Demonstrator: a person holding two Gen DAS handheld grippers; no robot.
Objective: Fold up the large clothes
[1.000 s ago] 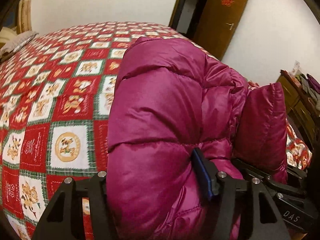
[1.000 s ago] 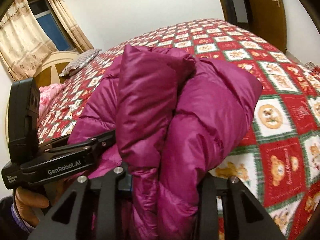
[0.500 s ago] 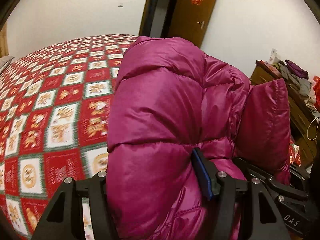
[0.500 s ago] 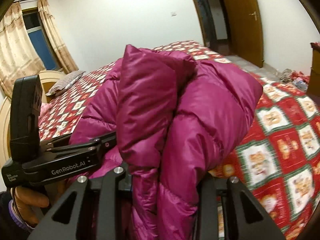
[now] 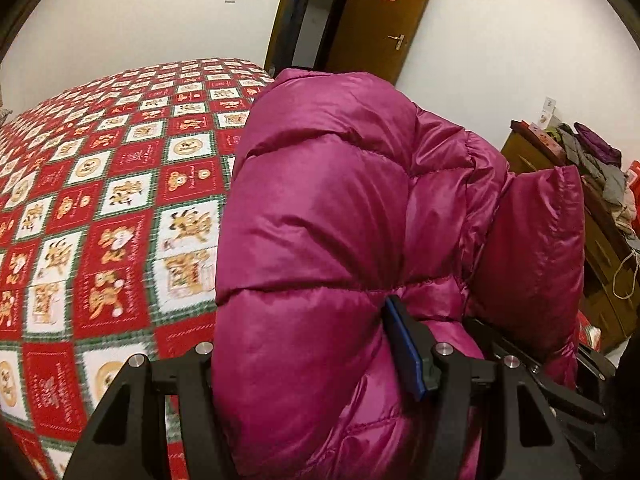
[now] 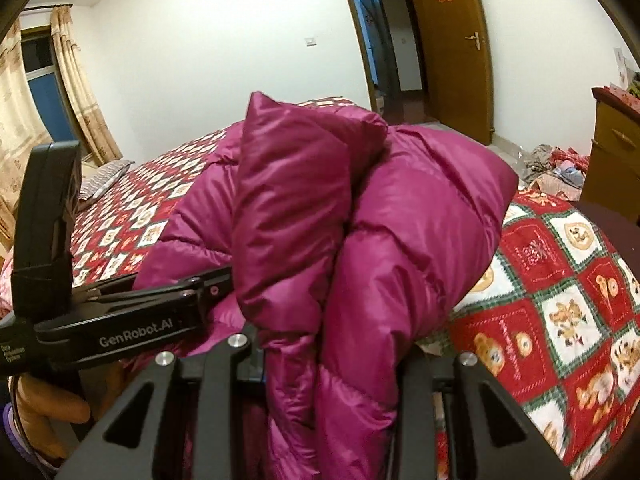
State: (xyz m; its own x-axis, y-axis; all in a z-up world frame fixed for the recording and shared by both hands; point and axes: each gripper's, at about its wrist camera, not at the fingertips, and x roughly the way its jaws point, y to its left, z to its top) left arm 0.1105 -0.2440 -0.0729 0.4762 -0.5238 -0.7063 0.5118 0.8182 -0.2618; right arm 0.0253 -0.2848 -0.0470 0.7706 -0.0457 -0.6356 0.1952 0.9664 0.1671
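Both grippers are clamped on the same bundled magenta down jacket (image 5: 340,240), which is held up above the red patchwork bedspread (image 5: 112,208). The left gripper (image 5: 304,364) pinches a thick puffy fold, its blue pad (image 5: 404,348) pressed into the fabric (the opposite finger is buried under the bulge); the right gripper (image 6: 332,376) grips a narrower hanging bunch of the jacket (image 6: 360,220) between its two fingers. From the right wrist the left gripper (image 6: 120,320) shows at the left, held by a hand (image 6: 44,412), with the brown door (image 6: 452,48) behind.
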